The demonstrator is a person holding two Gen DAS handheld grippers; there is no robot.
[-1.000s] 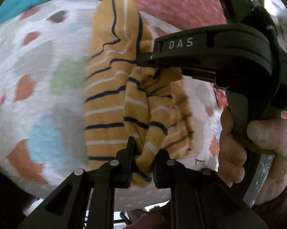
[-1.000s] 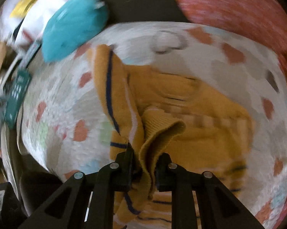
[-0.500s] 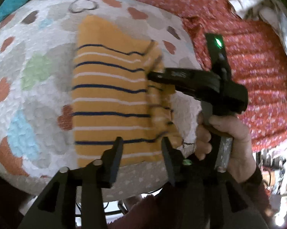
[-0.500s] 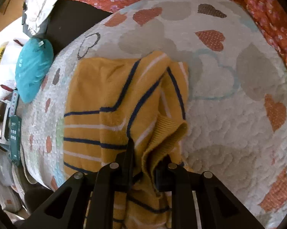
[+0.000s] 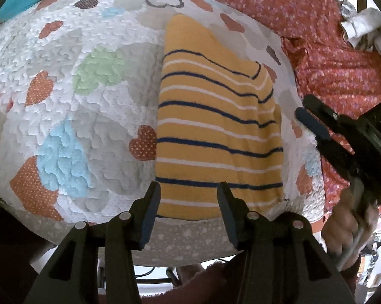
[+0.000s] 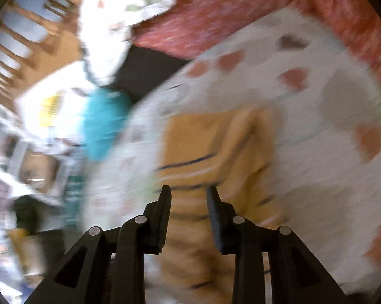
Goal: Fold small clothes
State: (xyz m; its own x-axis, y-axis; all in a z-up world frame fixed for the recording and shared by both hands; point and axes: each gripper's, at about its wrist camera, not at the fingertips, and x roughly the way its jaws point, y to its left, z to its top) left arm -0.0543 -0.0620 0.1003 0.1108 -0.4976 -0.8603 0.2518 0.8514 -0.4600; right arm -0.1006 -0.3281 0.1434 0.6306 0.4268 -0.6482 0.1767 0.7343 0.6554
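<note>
The folded garment point(image 5: 215, 131) lies flat on the quilt point(image 5: 94, 106), reaching its near edge. The left gripper point(image 5: 189, 192) hangs over that edge, parted above the garment. The right gripper point(image 5: 309, 111) sits off the garment's right side, near the quilt's right edge.

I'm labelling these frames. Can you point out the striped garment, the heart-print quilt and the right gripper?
striped garment point(image 5: 219, 136): left wrist view, middle of folded top.
heart-print quilt point(image 5: 99, 68): left wrist view, green heart.
right gripper point(image 6: 189, 204): right wrist view, between fingertips.

The yellow top point(image 5: 215, 131), striped navy and white, lies folded flat, a neat rectangle on the quilt point(image 5: 84, 116).
</note>
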